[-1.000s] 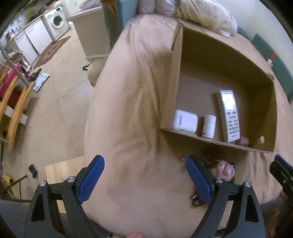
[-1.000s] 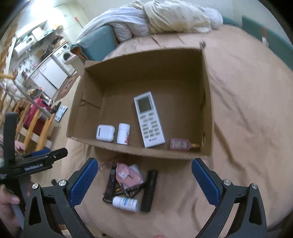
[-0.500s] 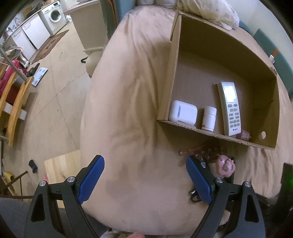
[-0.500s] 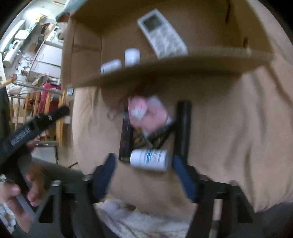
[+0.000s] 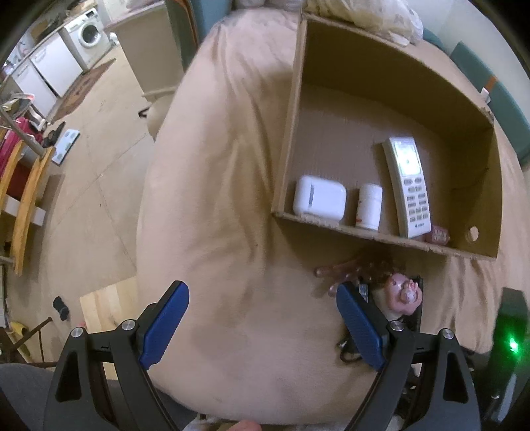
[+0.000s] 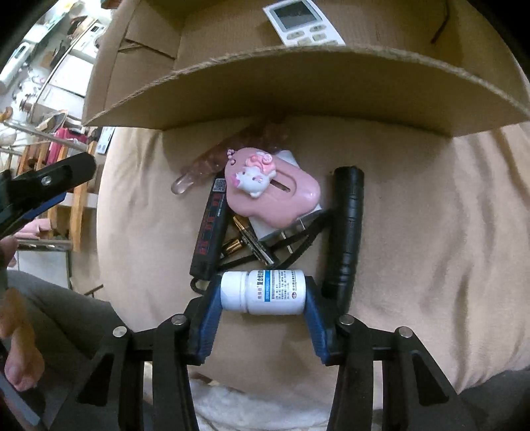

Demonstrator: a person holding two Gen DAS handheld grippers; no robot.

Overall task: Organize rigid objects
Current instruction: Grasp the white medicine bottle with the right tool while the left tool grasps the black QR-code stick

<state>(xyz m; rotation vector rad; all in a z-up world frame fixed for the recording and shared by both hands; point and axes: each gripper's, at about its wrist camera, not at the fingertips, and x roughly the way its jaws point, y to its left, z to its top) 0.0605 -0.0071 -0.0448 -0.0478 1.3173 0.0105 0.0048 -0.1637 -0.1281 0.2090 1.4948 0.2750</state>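
My right gripper [image 6: 263, 293] is shut on a white pill bottle [image 6: 263, 291] that lies on its side on the beige bed cover, its jaws on both ends. Just beyond lie a pink cartoon-cat case [image 6: 270, 189], a black cylinder [image 6: 344, 228], a black-and-red bar [image 6: 210, 228], a clear pink hair clip [image 6: 212, 159] and small metal pieces. The cardboard box [image 5: 298, 109] holds a white remote [image 5: 409, 189], a white case [image 5: 319, 199], a white bottle [image 5: 369, 207] and a pink bottle [image 5: 439, 234]. My left gripper [image 5: 261, 318] is open and empty over bare cover, left of the pile.
The box's near wall [image 6: 298, 89] rises close behind the pile. The bed edge drops to a wooden floor [image 5: 92, 159] on the left, with appliances [image 5: 73, 56] and wooden chairs [image 5: 23, 185] beyond. Pillows [image 5: 371, 16] lie behind the box.
My right gripper dropped down from above the box to the pile and closed on the white pill bottle. My left gripper shifted slightly and stayed open.
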